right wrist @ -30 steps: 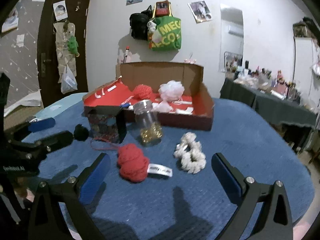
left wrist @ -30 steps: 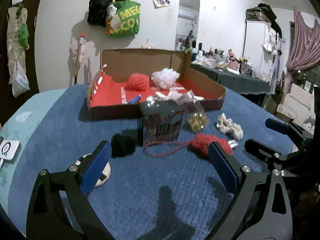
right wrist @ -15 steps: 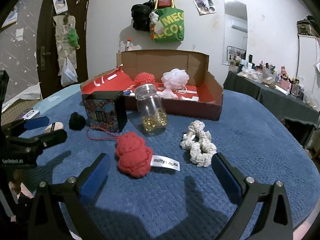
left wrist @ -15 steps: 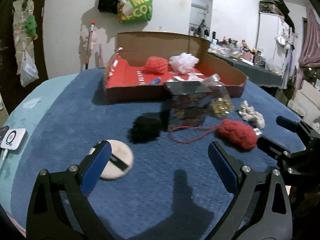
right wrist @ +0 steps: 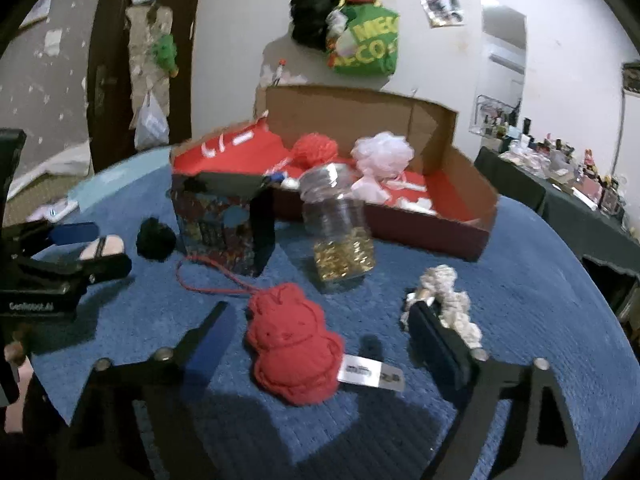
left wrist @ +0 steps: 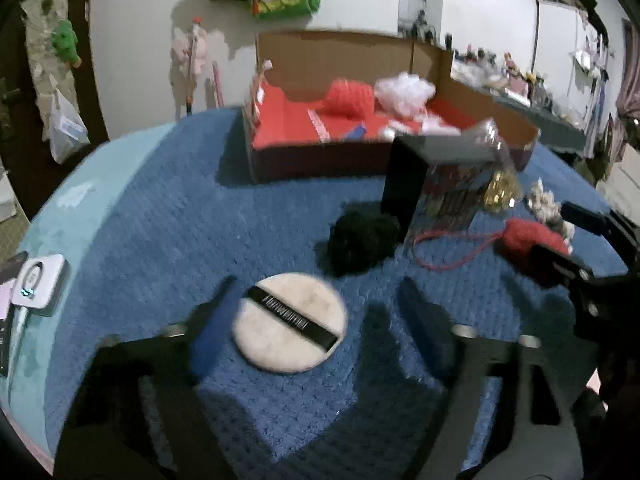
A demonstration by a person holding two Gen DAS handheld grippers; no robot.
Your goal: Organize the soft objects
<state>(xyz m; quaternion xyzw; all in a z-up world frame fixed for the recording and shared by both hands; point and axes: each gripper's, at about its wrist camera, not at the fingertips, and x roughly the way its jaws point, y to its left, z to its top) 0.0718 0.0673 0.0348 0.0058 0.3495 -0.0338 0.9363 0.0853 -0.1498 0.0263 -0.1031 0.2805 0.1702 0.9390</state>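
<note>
In the left wrist view, my left gripper (left wrist: pixel 316 300) is open and straddles a white round powder puff (left wrist: pixel 289 322) with a black band, lying on the blue cover. A black fuzzy ball (left wrist: pixel 362 238) lies just beyond it. In the right wrist view, my right gripper (right wrist: pixel 320 324) is open around a red knitted toy (right wrist: pixel 294 338) with a white tag. A cream knitted scrunchie (right wrist: pixel 446 300) lies by the right finger. The open cardboard box (right wrist: pixel 432 232) with red lining holds a red knitted ball (right wrist: pixel 314 148) and a white fluffy pouf (right wrist: pixel 382 152).
A dark patterned gift box (right wrist: pixel 224 226) and a clear jar (right wrist: pixel 338 232) of gold bits stand in front of the cardboard box. A white device (left wrist: pixel 38 280) lies at the left edge. The left gripper shows in the right wrist view (right wrist: pixel 80 248). A cluttered side table (right wrist: pixel 560 176) stands at the right.
Both grippers have moved forward and down. The left one now straddles the powder puff; the right one now straddles the red knitted toy. Both stay open.
</note>
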